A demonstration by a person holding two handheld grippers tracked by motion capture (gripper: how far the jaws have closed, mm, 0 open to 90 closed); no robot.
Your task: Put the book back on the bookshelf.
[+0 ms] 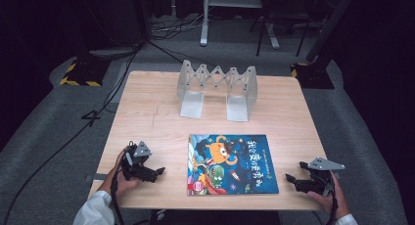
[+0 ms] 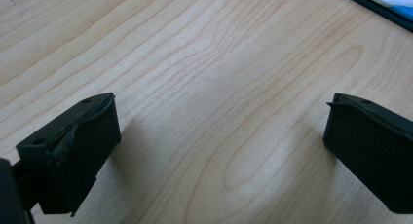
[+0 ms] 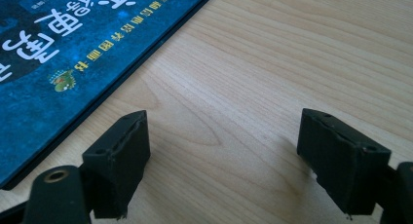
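Your flat blue picture book with the orange monster on its cover [image 1: 232, 164] lies face up at the near middle of the light wooden table [image 1: 147, 112]. Behind it, near the far edge, stands the grey metal fold-out book rack [image 1: 218, 88], and it looks like the book should go there. To do this well, I think you slide one jaw under a book edge first, because the book lies very flat. Your left gripper [image 1: 155, 173] rests low on the table, left of the book, pointing at it, jaws wide with nothing between them. Your right gripper [image 1: 292, 181] sits just beside the book's right edge, also low, wide and holding nothing.
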